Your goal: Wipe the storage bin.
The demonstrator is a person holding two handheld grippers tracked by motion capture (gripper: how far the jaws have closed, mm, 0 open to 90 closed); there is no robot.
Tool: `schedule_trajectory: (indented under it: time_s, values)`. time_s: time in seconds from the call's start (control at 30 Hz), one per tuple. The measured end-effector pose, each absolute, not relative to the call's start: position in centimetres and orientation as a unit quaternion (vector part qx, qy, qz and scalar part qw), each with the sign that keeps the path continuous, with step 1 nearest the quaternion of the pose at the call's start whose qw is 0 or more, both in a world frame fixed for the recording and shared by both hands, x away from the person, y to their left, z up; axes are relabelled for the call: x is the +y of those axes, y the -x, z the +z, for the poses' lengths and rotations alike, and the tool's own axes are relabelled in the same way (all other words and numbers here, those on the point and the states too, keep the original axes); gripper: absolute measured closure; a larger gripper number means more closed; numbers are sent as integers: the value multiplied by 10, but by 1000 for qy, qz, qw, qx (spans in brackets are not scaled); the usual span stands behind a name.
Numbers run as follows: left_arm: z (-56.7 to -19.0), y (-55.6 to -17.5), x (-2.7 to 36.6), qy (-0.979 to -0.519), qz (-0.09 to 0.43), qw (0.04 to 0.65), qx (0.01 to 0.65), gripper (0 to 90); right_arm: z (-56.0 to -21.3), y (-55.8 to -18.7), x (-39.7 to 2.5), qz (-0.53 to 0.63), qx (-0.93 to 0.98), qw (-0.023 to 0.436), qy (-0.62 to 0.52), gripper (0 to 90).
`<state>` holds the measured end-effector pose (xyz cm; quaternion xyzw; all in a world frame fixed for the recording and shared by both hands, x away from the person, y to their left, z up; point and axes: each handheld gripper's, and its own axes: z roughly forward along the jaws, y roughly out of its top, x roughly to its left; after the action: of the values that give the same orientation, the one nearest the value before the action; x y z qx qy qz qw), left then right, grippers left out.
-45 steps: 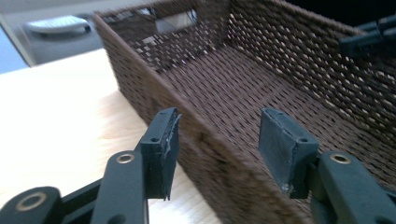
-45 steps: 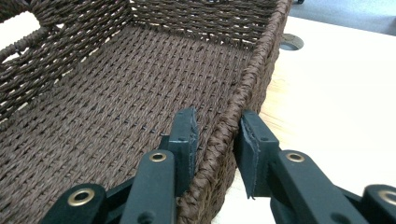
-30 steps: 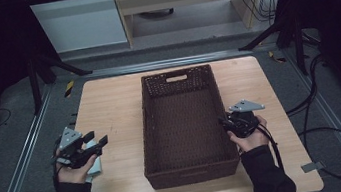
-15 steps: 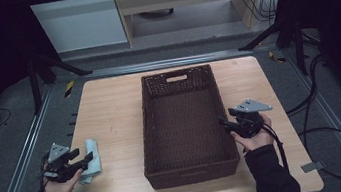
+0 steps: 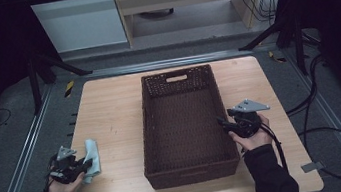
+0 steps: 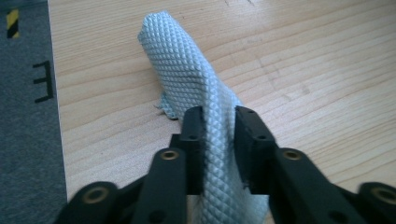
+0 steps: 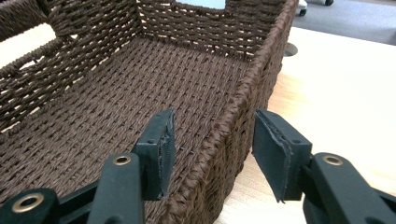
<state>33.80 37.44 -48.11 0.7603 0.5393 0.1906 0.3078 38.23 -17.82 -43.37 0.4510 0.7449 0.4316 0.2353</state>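
Cloth [image 6: 196,88] in left tongs [image 6: 218,140]

High view sits above the person's side, facing forward and down over the whole table [image 5: 110,109], fairly far off. Left gripper view looks close along its jaws at the cloth [image 6: 196,88] by the table's left edge; right gripper view looks close along the basket [image 7: 140,93] wall, both shared with the high view.
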Motion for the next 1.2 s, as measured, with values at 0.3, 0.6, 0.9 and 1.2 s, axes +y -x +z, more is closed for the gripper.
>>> schedule_trajectory:
  time_s: [0.3, 0.6, 0.9, 1.2]
  values:
    - [-456, -342, 362, -745, 209, 362, 520, 822, -437, -386, -176, 416, 750, 231, -458, 553]
    - [-437, -357, 337, -757, 224, 372, 487, 822, -436, -385, -173, 417, 752, 225, -458, 664]
    - [-432, -386, 318, -761, 225, 377, 478, 822, -438, -388, -173, 432, 750, 214, -453, 690]
    - [-435, -414, 302, -764, 218, 381, 474, 823, -438, -392, -166, 442, 759, 202, -435, 695]
